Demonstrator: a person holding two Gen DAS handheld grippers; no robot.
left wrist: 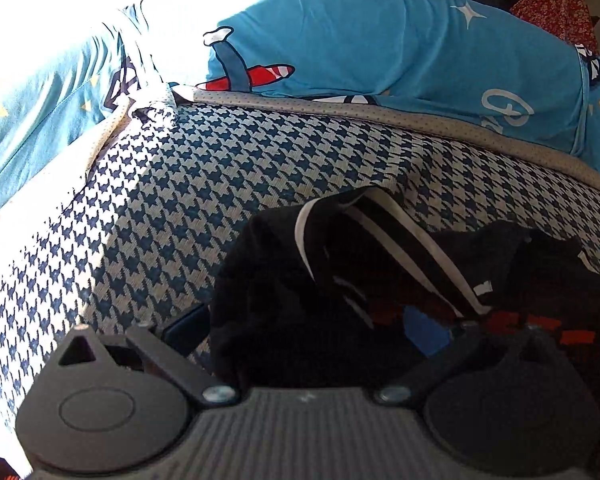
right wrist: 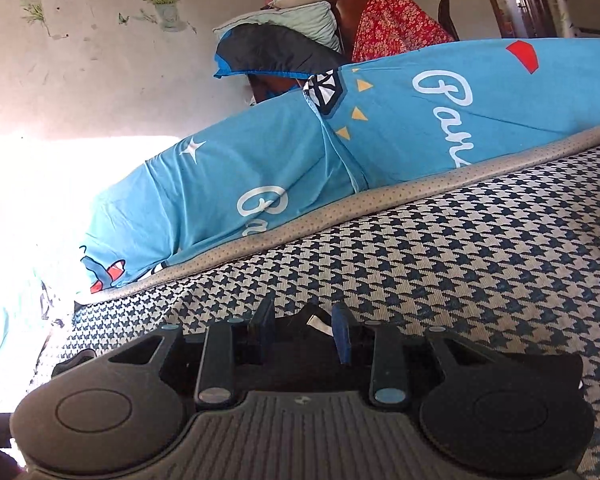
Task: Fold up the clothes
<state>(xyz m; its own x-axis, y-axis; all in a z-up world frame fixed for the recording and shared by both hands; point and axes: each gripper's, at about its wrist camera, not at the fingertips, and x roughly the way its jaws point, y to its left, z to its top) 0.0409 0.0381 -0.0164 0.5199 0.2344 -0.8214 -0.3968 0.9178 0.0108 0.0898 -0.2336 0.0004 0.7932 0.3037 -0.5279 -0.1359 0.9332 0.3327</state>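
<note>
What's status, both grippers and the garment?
Left gripper buried in black garment, jaw state unclear. Right gripper pinching black fabric. Houndstooth mat otherwise unobstructed.

The left gripper [left wrist: 308, 332] sits low, its body filling the bottom of the left wrist view, with its linkage arms splayed wide to either side. Its fingertips are hidden under dark cloth, so how far apart they stand cannot be told. The right gripper [right wrist: 302, 326] is also low and nearly level, its linkage arms drawn in close and upright, the two fingers [right wrist: 342, 330] pinched near together on a thin dark edge with a pale strip.
</note>
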